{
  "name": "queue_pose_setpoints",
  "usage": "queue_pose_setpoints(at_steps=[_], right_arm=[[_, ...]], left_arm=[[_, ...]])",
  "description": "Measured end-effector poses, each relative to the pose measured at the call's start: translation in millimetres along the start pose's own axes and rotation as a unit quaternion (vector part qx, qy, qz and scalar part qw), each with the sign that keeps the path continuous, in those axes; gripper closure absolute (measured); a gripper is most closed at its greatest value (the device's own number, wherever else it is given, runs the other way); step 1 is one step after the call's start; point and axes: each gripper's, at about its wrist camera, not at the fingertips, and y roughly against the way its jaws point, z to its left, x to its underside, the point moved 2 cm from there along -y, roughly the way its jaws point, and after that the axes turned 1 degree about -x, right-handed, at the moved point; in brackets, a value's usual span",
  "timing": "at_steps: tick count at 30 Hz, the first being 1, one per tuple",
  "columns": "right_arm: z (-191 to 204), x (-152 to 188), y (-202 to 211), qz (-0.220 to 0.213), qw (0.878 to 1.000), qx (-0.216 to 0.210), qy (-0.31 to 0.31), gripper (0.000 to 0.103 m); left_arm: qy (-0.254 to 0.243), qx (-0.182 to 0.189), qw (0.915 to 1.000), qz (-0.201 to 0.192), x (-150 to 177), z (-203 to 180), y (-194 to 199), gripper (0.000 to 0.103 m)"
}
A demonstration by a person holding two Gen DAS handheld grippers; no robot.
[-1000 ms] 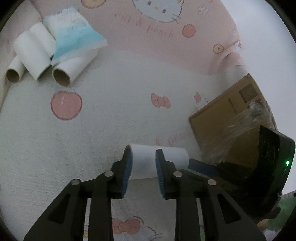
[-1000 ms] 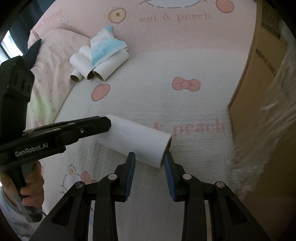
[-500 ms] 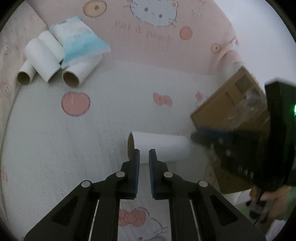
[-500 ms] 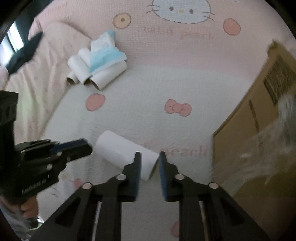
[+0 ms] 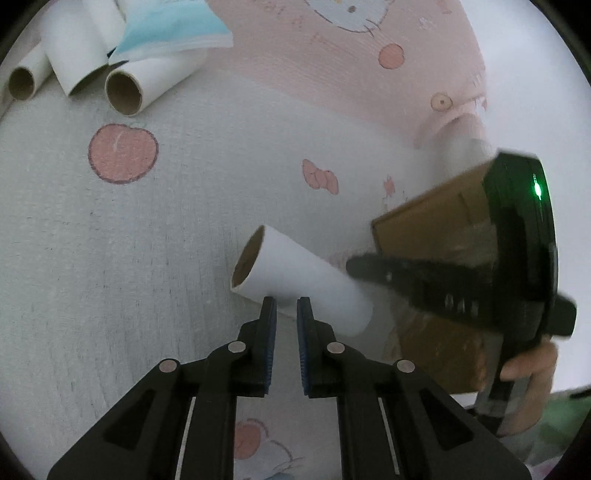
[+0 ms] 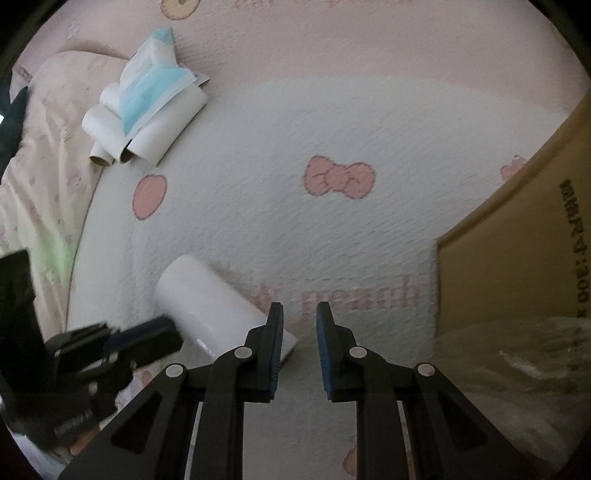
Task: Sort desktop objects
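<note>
Paper tube (image 5: 301, 282), white outside and brown inside, lies on its side on the white mat (image 5: 110, 258) just ahead of the left claw (image 5: 283, 314). Its open end points up and to the left of that claw, and its far end runs off to the right, where the tip of the right claw (image 5: 369, 267) reaches it; whether that tip touches it is too blurred to tell. The left claw's jaws are drawn in to a narrow gap with nothing between them, their tips right at the tube's near side.

From the right wrist camera, the same tube (image 6: 218, 314) sits ahead and to the left of the right claw (image 6: 300, 321), partly behind its left finger (image 6: 275, 332). This claw's jaws stand a little apart and hold nothing. The left claw (image 6: 147, 343) shows low on the left, blurred, pointing at the tube.

Far ahead and to the left of both claws, 3 more tubes (image 5: 147, 81) lie side by side at the mat's edge, with a blue and white packet (image 5: 173, 26) resting across them. A cardboard box (image 6: 517, 258) stands to the right of the right claw, with crinkled clear plastic (image 6: 517, 369) at its near side. The mat carries pink bows and peaches, and a pink border (image 5: 332, 74) beyond.
</note>
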Motion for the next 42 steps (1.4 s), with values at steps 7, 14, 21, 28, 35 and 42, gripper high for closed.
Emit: queue_pose_setpoints(at_steps=[7, 14, 21, 28, 35, 42], right_arm=[[10, 12, -2, 0.013, 1.000, -0.020, 0.007, 0.087], [3, 20, 5, -0.002, 0.998, -0.060, -0.020, 0.087], [15, 15, 18, -0.029, 0.995, -0.099, 0.010, 0.085], [24, 17, 2, -0.012, 0.992, -0.123, 0.017, 0.057], [26, 14, -16, 0.000, 0.992, -0.129, 0.010, 0.056], [20, 14, -26, -0.003, 0.987, -0.161, -0.022, 0.059]], left_arm=[[0.015, 0.012, 0.9998, 0.002, -18, 3, -8, 0.088], [0.030, 0.031, 0.9990, 0.011, -25, 4, -13, 0.082], [0.096, 0.079, 0.9922, 0.013, -22, 11, -17, 0.054], [0.118, 0.082, 0.9893, 0.023, -22, 14, -28, 0.054], [0.137, 0.095, 0.9855, 0.030, -24, 19, -36, 0.054], [0.162, 0.107, 0.9806, 0.029, -21, 24, -42, 0.059]])
